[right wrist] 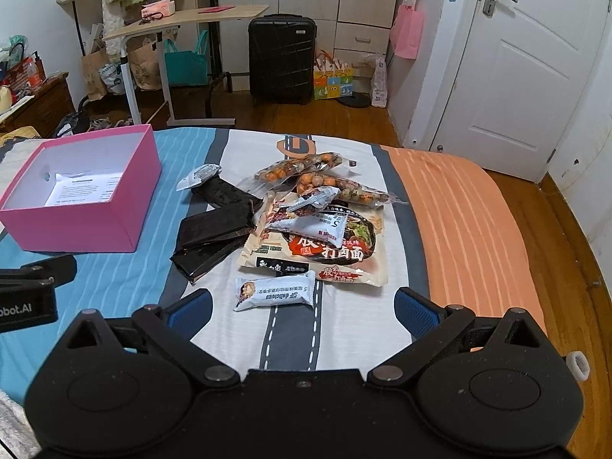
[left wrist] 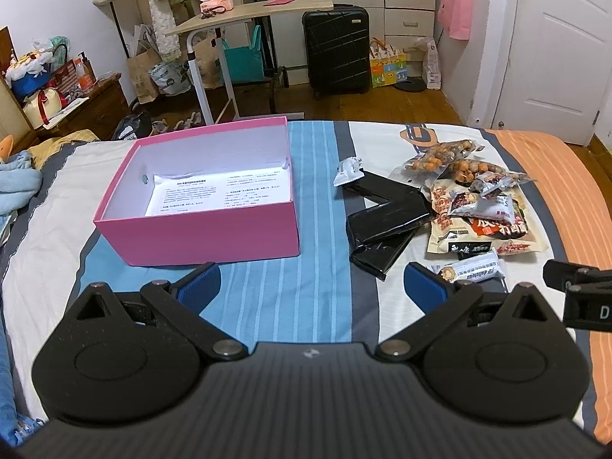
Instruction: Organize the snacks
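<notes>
From the left wrist view, the left claw (left wrist: 311, 287) hangs above the bed (left wrist: 267, 298) with its blue pads spread wide and nothing between them. Ahead and to the left sits the pink box (left wrist: 199, 233), open-topped, with a printed sheet of paper (left wrist: 218, 193) lying flat on its bottom. To the right of the box lies the snack pile: three black packets (left wrist: 386, 222) overlapping one another, a small white packet (left wrist: 347, 172) at their far end, two clear bags of orange and brown nuts (left wrist: 443, 160) farther back, a large noodle bag (left wrist: 485, 233) with smaller white wrappers on it, and a white snack bar (left wrist: 472, 269) nearest, just beyond the right pad. Part of the right claw's black body shows at the right edge. From the right wrist view, the right claw (right wrist: 302, 306) is likewise wide open and empty, hovering over the bed (right wrist: 459, 210). The white snack bar (right wrist: 275, 290) lies between and just beyond its pads, apart from both. The noodle bag (right wrist: 321, 256) sits behind it, the black packets (right wrist: 214, 229) to the left, the nut bags (right wrist: 306, 166) at the back, and the pink box (right wrist: 84, 225) far left. A black suitcase (right wrist: 281, 57) stands on the floor beyond the bed.
</notes>
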A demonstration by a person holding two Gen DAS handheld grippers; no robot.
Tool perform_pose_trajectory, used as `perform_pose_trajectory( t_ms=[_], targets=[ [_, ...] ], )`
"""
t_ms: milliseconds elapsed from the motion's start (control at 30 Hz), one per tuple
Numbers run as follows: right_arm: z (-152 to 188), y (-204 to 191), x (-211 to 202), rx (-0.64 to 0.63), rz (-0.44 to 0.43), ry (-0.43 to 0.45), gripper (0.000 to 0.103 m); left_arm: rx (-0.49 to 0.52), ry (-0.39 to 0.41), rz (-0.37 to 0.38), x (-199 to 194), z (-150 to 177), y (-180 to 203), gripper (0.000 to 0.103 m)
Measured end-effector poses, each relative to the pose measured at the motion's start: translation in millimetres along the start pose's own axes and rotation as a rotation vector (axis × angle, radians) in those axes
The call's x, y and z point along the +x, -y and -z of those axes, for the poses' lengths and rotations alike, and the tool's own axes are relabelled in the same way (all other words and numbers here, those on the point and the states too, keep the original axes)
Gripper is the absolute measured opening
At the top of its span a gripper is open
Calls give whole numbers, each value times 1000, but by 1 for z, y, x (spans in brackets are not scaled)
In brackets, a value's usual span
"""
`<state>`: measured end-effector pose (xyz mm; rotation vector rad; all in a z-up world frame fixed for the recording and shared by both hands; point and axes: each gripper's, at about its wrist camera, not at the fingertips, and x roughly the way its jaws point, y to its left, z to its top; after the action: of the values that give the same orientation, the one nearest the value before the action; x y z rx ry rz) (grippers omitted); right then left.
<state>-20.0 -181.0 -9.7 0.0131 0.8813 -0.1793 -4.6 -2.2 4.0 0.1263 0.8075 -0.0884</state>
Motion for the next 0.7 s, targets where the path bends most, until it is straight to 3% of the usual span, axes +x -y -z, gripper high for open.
perform_pose_trajectory(
  t_ms=[700],
  targets=[
    [0, -2, -3, -20, 8, 26, 102, 3, 39, 20, -9, -1, -3, 103]
  ],
)
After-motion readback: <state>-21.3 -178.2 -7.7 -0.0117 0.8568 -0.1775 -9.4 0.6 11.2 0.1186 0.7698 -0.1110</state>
